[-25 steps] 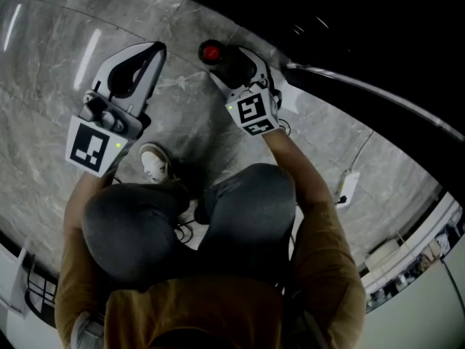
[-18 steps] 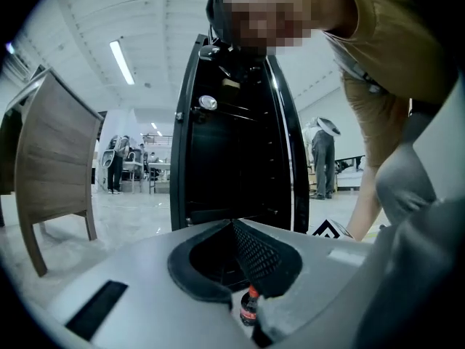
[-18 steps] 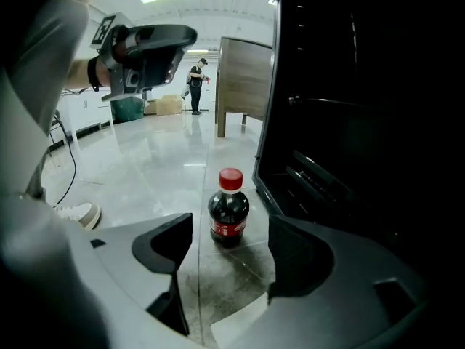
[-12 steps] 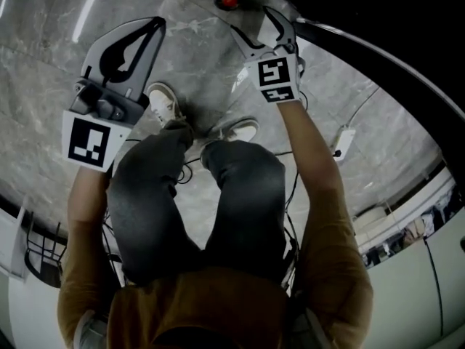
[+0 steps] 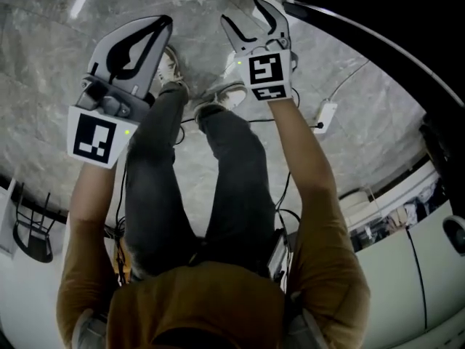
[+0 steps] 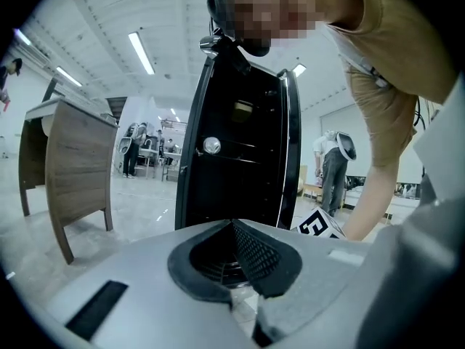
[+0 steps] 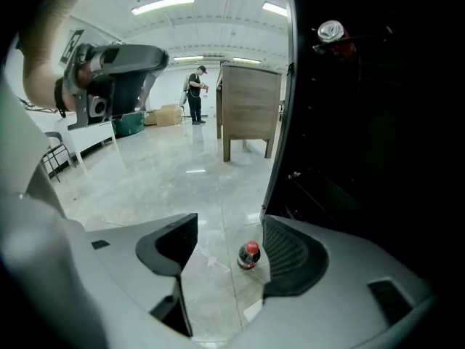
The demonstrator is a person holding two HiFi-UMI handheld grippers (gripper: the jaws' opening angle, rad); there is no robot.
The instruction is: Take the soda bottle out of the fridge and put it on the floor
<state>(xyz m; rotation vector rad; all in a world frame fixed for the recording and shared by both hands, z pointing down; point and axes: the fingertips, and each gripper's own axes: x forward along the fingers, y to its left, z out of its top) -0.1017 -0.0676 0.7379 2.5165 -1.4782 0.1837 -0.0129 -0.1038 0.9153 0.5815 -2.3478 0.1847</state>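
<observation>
Leaves the soda bottle (image 7: 249,255) standing upright on the marble floor (image 5: 58,64), at the top edge of the head view, just beside the black fridge (image 7: 363,122). Carries the right gripper (image 7: 229,231) with fingers wide, just now narrowing slightly, nothing between them and the bottle well below. Holds the left gripper (image 5: 161,26) pressed together, empty. Probably risks a toppled bottle from here, with shoes (image 5: 221,97) near it. Could also clip it when closing the fridge.
</observation>
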